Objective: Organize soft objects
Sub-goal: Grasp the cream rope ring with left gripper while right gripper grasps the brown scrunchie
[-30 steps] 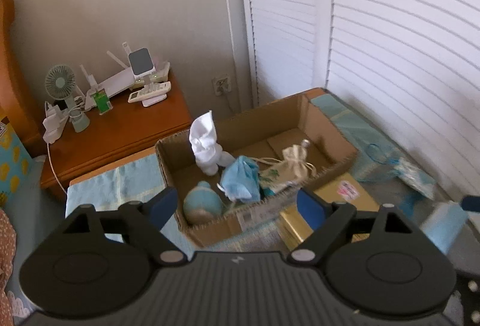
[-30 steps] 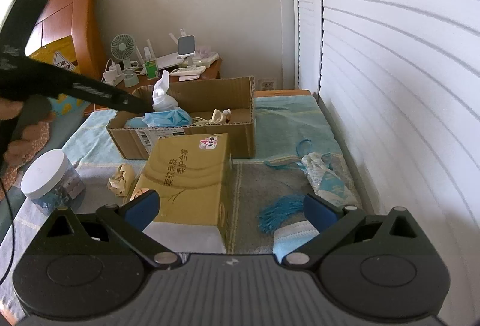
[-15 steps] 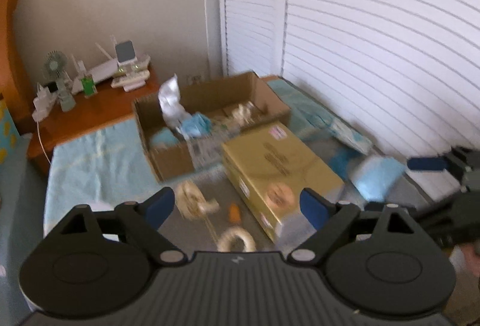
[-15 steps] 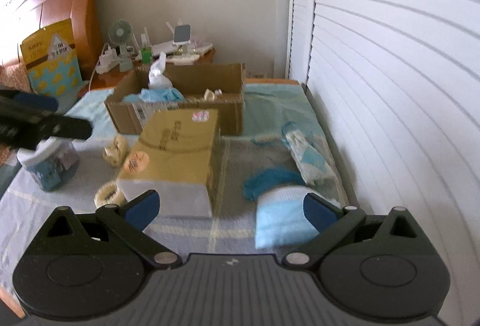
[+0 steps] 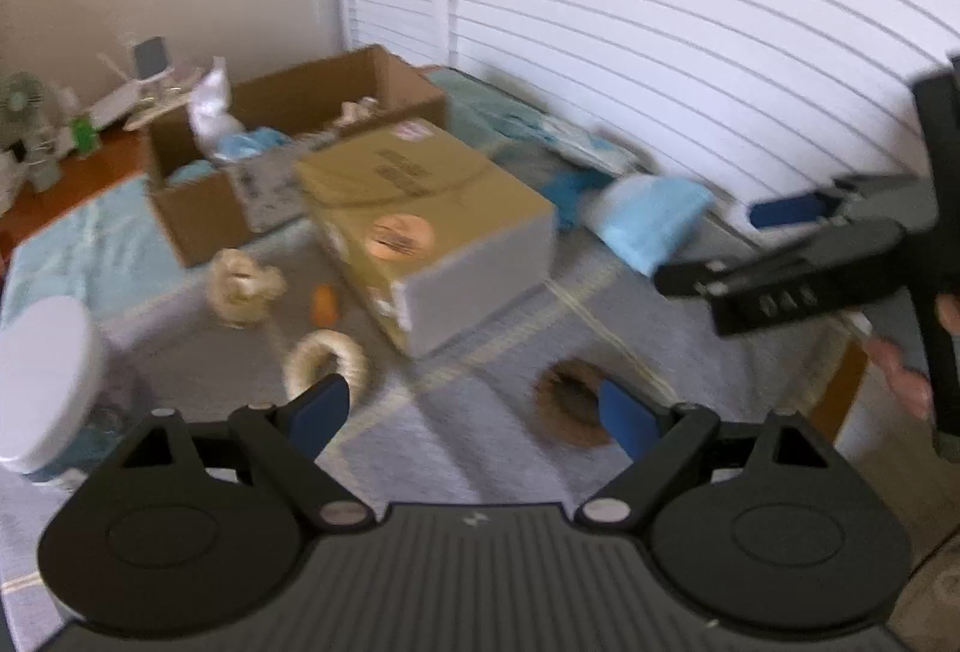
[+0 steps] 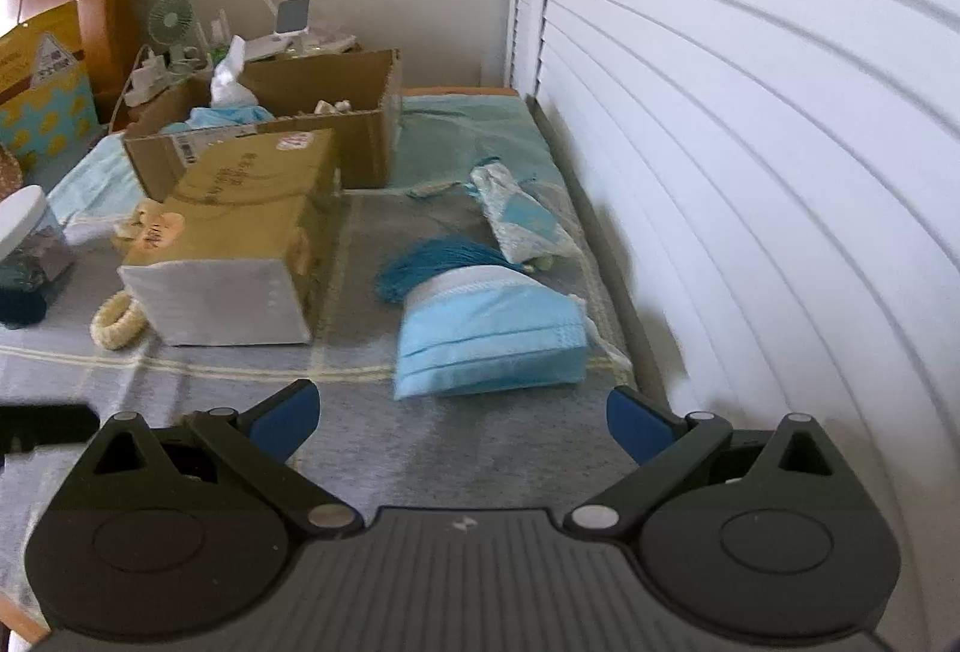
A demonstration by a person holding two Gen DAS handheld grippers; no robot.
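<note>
a bed covered in a grey blanket with pale yellow stripes (image 6: 480, 448) sits beside white louvred doors (image 6: 750, 141). the right gripper (image 6: 459, 412) hovers low over the blanket, its blue-tipped jaws spread wide with nothing between them. just ahead of it lies a stack of light blue surgical face masks (image 6: 489, 337), touching a teal tassel of thread (image 6: 420, 265) behind it; a patterned blue and white fabric pouch (image 6: 519, 217) lies further back, near the doors.

the left gripper (image 5: 474, 412) also has its jaws wide apart and empty, above the blanket. a brown woven ring (image 5: 570, 403) lies just beyond its right fingertip, a cream woven ring (image 5: 324, 358) just beyond its left. this view is blurred.

in the middle stands a closed tan cardboard carton with a white end (image 6: 240, 244). behind it, an open brown cardboard box (image 6: 336, 111) holds soft things – a white cloth bundle (image 6: 228, 78) and a crumpled blue cloth (image 6: 228, 116). a clear jar with a white lid (image 6: 27, 232) stands at the left – near a cream knotted fabric piece (image 5: 243, 286).
</note>
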